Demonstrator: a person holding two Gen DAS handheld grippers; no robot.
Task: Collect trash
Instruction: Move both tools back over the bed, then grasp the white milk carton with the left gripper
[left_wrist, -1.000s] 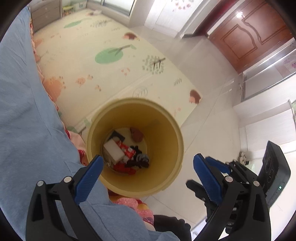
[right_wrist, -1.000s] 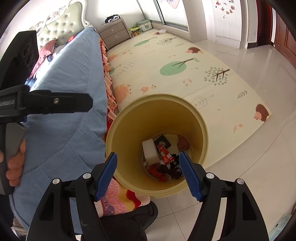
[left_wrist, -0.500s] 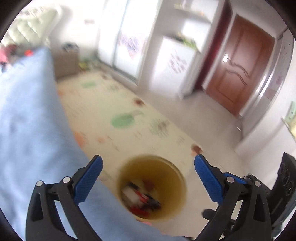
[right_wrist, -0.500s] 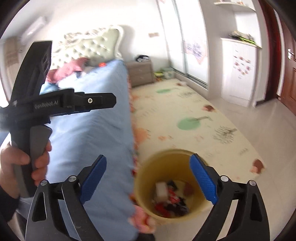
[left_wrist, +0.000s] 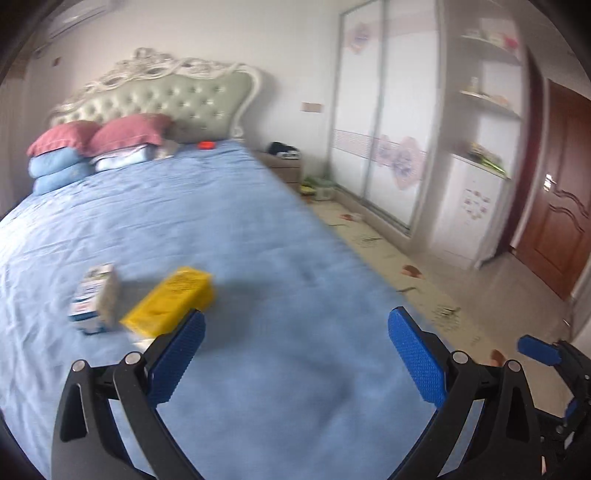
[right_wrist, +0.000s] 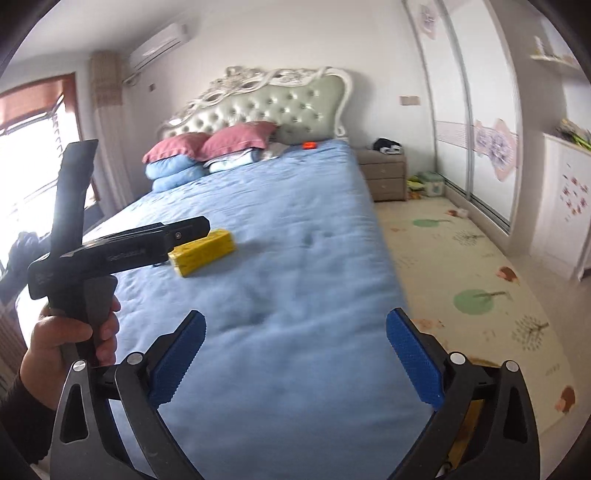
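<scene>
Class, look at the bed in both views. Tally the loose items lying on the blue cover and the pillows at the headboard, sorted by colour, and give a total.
Yellow box: 1
White-and-blue carton: 1
Small orange item: 1
Pink pillows: 2
Blue pillows: 3
Total: 8

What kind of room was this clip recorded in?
A home bedroom, most likely. A large bed with a tufted headboard and stacked pillows fills the view, with a nightstand beside it and a sliding-door wardrobe along the wall.
</scene>
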